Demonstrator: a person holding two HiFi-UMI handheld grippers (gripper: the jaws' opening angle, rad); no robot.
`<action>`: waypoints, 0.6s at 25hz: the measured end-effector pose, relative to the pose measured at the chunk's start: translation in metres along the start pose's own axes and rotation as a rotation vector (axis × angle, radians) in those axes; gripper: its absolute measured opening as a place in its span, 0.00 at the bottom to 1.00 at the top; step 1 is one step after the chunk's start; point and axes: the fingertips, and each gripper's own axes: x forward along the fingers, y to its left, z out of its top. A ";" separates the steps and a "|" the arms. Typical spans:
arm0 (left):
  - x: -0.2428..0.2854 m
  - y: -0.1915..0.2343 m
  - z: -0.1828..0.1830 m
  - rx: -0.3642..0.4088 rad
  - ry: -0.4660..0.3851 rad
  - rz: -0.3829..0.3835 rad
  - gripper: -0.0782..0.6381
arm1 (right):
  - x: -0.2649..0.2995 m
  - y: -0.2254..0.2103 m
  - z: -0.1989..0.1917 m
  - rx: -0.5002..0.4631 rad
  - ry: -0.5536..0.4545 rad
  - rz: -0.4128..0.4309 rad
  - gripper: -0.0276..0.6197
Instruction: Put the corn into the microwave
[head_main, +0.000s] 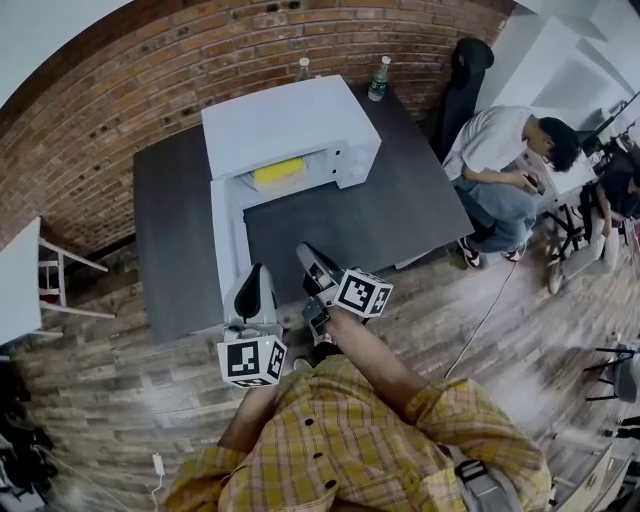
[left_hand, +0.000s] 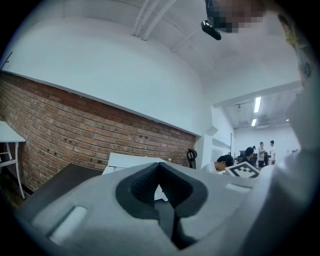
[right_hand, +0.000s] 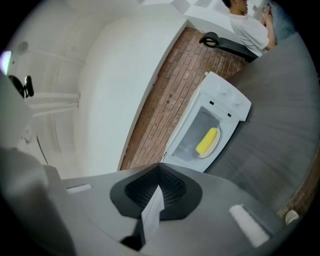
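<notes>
Corn (head_main: 278, 170) lies inside the white microwave (head_main: 290, 125), a yellow cob resting on a pale plate (right_hand: 204, 154) in the oven's cavity. The microwave stands on a dark table (head_main: 170, 230) against a brick wall (head_main: 200, 60), and its door (head_main: 226, 240) is swung wide open toward the person. The left gripper (head_main: 258, 272) sits just beside the door's outer end. Its jaws are pressed together with nothing between them, and whether it touches the door I cannot tell. The right gripper (head_main: 308, 256) is over the table in front of the open oven, well apart from the corn, with its jaws also closed and empty. Two bottles (head_main: 378, 78) stand behind the microwave. Another person (head_main: 500, 150) sits beside the table's far right corner.
</notes>
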 end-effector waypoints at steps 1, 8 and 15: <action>-0.001 -0.001 0.000 -0.002 0.001 -0.004 0.10 | -0.003 0.004 0.000 -0.038 0.000 -0.005 0.04; -0.016 -0.012 0.002 0.020 -0.019 -0.031 0.10 | -0.022 0.036 -0.005 -0.266 0.020 -0.015 0.04; -0.020 -0.015 -0.004 0.007 -0.007 -0.045 0.10 | -0.037 0.063 -0.007 -0.667 0.035 -0.062 0.04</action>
